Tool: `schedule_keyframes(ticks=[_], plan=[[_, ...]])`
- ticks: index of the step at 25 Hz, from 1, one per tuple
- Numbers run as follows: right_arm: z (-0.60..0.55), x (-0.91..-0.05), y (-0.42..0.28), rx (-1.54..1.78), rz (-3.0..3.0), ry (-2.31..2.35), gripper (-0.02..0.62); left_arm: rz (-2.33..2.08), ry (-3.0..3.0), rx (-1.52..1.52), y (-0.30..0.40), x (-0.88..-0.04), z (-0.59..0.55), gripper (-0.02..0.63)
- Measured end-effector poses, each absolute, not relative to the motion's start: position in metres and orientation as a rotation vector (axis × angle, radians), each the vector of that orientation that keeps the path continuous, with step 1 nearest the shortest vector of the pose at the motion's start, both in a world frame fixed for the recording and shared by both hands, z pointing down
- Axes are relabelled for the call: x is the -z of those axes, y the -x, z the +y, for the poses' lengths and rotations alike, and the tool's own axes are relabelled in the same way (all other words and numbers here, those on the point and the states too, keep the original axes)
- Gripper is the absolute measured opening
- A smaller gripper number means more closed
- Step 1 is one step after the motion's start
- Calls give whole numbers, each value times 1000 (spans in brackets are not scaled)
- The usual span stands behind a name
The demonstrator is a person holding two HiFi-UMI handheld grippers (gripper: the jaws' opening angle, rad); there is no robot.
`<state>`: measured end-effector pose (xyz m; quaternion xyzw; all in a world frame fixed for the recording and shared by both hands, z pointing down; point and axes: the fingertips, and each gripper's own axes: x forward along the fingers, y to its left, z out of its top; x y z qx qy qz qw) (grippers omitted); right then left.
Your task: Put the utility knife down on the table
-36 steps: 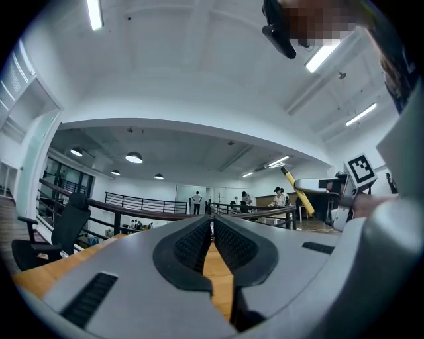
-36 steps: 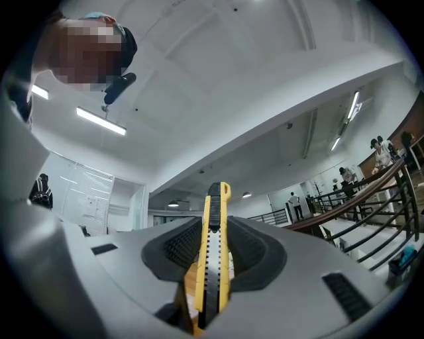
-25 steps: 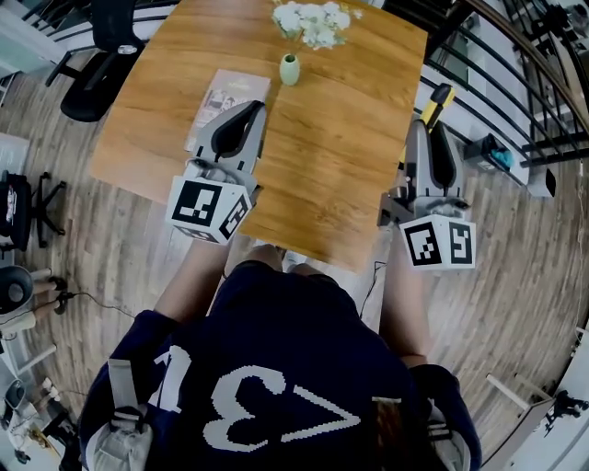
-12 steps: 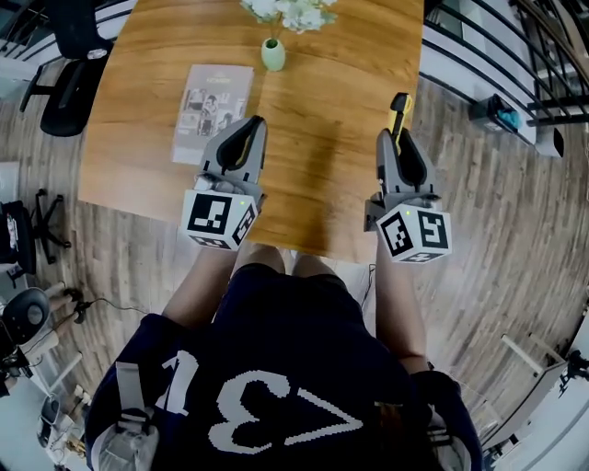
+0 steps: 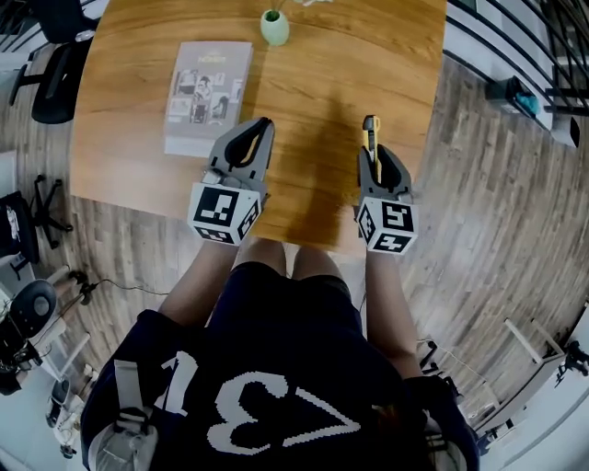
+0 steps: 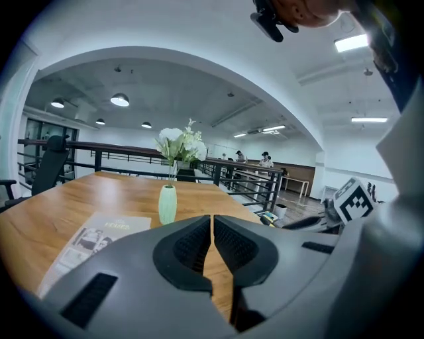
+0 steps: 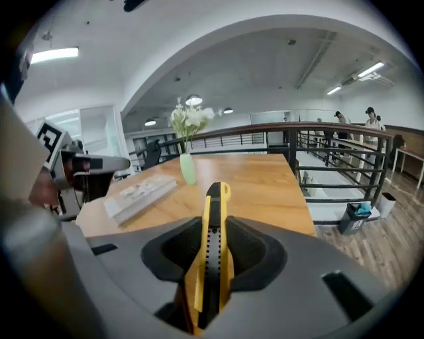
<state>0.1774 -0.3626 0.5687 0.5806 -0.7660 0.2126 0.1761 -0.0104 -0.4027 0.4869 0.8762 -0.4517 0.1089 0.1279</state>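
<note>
A yellow and black utility knife (image 7: 213,232) sticks forward out of my right gripper (image 7: 212,255), which is shut on it. In the head view the utility knife (image 5: 371,136) points away over the near right part of the wooden table (image 5: 304,92), with the right gripper (image 5: 376,161) behind it. My left gripper (image 5: 252,147) hovers over the table's near edge, left of the right one. Its jaws in the left gripper view (image 6: 212,242) are pressed together with nothing between them.
A magazine (image 5: 208,83) lies on the table's left half. A small green vase (image 5: 274,28) with white flowers (image 6: 180,144) stands at the far middle. A black office chair (image 5: 55,64) is left of the table. Railings (image 7: 344,159) run along the right.
Both grippers have moved in over the table's near edge. The right gripper, still holding the knife, has come leftward from beside the table's right edge to above the wood.
</note>
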Motion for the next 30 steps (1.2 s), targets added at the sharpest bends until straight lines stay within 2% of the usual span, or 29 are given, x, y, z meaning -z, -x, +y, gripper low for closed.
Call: schedule_keyframes(ticks=[8, 14, 16, 19, 22, 30], plan=[[-331, -644, -174, -732, -1989, -1518, 133, -1274, -2519, -371, 10, -512, -392, 28], [-332, -647, -176, -734, -1979, -1518, 136, -1271, -2522, -378, 10, -512, -389, 28], [-338, -630, -177, -709, -2011, -1558, 133, -1277, -2528, -368, 10, -506, -391, 28], [-354, -586, -185, -627, -2083, -1657, 58, -1292, -2552, -340, 9, -490, -395, 28], [-379, -526, -195, -504, -2178, -1762, 32, -1316, -2598, -291, 7, -466, -406, 28], [-405, -379, -199, -246, -2382, -1934, 25, -1368, -2721, -176, 4, -387, -427, 28]])
